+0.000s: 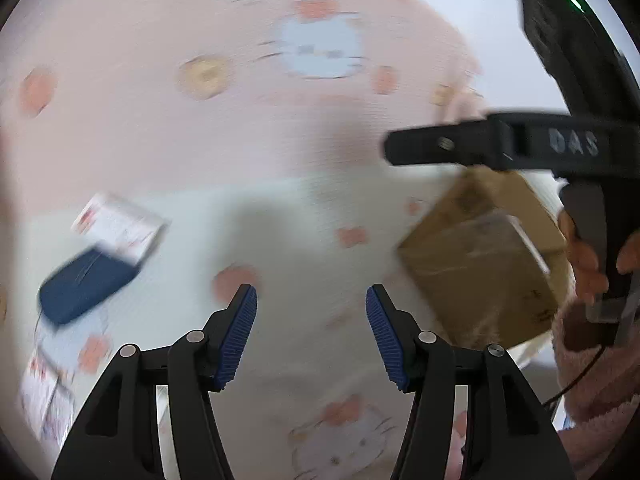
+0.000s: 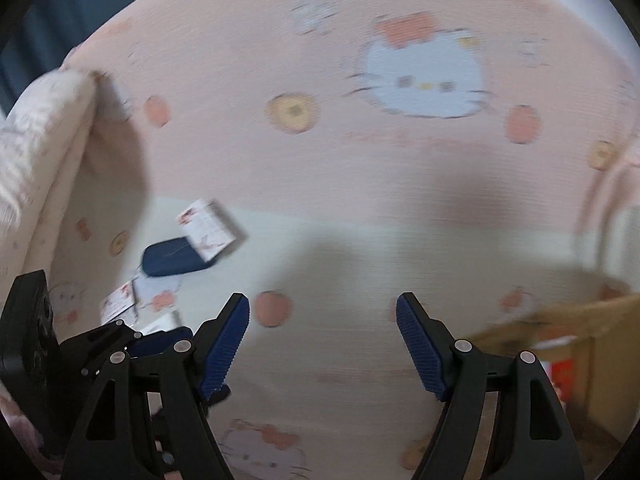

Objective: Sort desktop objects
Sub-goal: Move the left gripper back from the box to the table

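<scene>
Both the left gripper [image 1: 311,304] and the right gripper [image 2: 323,314] hover with jaws wide and empty over the cartoon-cat cloth [image 1: 180,128], a dark blue case [image 1: 86,286] and white packet [image 1: 118,224] lying at nine o'clock, a cardboard box [image 1: 484,256] at three o'clock.

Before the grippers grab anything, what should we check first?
1. Left gripper jaws apart with nothing between: ok.
2. Right gripper jaws apart with nothing between: ok.
3. Dark blue case free to reach: not ok, a white patterned box seems to lie over its far end.
4. Cardboard box ready to take things: cannot tell; its opening shows only blurred at the right wrist view's edge.
5. Small white packets near the case told apart: cannot tell, too blurred.
6. Picture sharp enough for aiming: not ok, both views are smeared.
</scene>
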Motion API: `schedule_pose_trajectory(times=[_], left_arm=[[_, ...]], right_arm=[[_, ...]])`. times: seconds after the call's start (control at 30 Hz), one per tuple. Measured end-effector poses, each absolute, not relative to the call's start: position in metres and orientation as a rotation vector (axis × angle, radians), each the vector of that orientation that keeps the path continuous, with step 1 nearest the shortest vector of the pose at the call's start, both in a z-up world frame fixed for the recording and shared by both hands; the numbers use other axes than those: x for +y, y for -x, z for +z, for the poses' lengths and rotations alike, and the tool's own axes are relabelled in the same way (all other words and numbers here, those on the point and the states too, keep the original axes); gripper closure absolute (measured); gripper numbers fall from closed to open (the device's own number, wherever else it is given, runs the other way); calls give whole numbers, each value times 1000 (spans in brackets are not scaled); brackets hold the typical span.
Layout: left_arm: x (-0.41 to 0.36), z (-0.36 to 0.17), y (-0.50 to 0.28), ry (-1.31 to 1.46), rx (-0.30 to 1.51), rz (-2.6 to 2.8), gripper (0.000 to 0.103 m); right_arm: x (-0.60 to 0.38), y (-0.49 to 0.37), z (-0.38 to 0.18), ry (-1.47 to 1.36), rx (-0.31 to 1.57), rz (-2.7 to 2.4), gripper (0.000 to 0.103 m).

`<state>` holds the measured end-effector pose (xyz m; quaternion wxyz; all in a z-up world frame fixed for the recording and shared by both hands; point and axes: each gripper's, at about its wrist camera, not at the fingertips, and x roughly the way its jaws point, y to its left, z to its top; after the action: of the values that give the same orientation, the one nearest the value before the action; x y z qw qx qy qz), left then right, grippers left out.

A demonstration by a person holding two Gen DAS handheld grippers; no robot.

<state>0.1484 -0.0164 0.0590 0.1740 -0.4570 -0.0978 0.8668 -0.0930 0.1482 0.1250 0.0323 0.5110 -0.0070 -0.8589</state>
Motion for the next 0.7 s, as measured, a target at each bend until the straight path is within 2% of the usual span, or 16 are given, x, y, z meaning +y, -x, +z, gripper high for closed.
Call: schedule_pose_trajectory(times=[0.1, 0.23, 0.53, 0.7], left_arm=[[-51, 46, -160, 1329, -324, 2522, 42], [-95, 21, -174, 1396, -397, 2637, 42], [-181, -26, -205, 1519, -792, 2737, 42], [-204, -40, -223, 1552, -889, 2746, 42]], right_arm=[[122, 100, 103, -1573, 13, -2573, 28], [100, 105, 66, -1563, -61, -2482, 28], [44, 94, -24, -1545, -181, -2267, 28], [12, 81, -49, -1500, -183, -2167, 29]])
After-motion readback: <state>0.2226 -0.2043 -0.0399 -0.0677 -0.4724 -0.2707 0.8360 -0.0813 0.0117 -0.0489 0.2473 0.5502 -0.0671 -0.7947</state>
